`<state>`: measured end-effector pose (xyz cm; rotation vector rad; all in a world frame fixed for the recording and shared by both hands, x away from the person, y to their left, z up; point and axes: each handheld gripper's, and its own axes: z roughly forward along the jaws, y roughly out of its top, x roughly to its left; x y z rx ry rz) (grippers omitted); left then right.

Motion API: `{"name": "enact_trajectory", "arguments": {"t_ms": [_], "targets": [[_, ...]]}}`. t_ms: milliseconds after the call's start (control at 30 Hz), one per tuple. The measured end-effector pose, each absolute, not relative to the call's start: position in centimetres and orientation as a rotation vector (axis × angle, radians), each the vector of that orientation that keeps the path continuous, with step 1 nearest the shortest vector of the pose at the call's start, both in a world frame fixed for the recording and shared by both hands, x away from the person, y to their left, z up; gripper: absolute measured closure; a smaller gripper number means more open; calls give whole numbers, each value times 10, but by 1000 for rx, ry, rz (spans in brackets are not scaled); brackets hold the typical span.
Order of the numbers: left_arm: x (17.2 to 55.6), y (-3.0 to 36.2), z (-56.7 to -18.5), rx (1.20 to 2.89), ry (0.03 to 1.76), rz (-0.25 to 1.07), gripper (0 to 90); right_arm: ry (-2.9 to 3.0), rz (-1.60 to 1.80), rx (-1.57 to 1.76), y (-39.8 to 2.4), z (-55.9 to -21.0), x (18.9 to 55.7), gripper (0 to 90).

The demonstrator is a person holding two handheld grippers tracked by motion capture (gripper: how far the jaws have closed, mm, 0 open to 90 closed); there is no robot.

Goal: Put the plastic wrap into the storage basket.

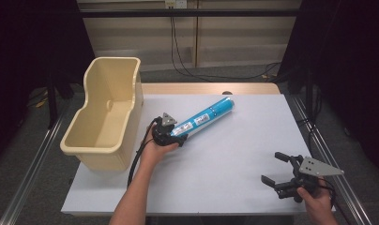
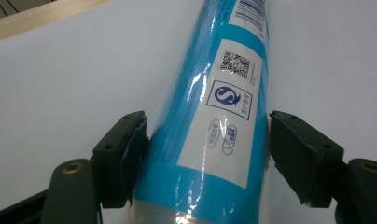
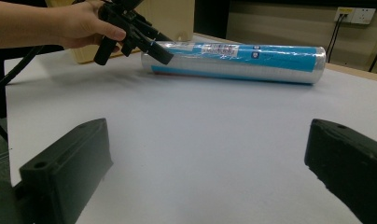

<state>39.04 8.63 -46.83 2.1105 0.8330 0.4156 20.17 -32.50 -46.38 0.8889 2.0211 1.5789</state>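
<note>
Blue, film-wrapped and shiny, the tube (image 1: 206, 116) lies on its side on the white table sheet (image 1: 225, 168), running diagonally from the left gripper (image 1: 177, 138) up toward the far edge of the table. Its white label carries a QR code and printed marks, legible in the left gripper view (image 2: 210, 140).

Left gripper: held in the person's left hand (image 1: 155, 149), set at the near end of the tube. Both black jaws stand one on each side of that end and press against the wrap — the left pad (image 2: 130, 154) visibly dents the film. The tube is gripped but rests on the sheet.

Right gripper (image 1: 272, 171): held in the right hand (image 1: 316, 199) near the front right corner of the table, well apart from the tube. Its jaws stand wide apart with nothing but bare sheet between them; in the right gripper view (image 3: 205, 177) the tube (image 3: 233, 58) lies across the far side.

A cream plastic bin (image 1: 105, 117) stands at the left edge of the table, just beside the left hand — not touching the tube.
</note>
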Motion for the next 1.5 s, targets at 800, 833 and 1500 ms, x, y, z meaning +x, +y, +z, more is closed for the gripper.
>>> {"name": "enact_trajectory", "arguments": {"t_ms": [800,833,1500], "targets": [[356,95,-458,2159,839,381,326,2026,1577,892,-327,-464,200,0],[354,96,-458,2153,839,372,327,2026,1578,894,-327,-464,200,0],[352,110,-459,2091,869,308,271,2049,1574,879,-320,-465,206,0]]}}
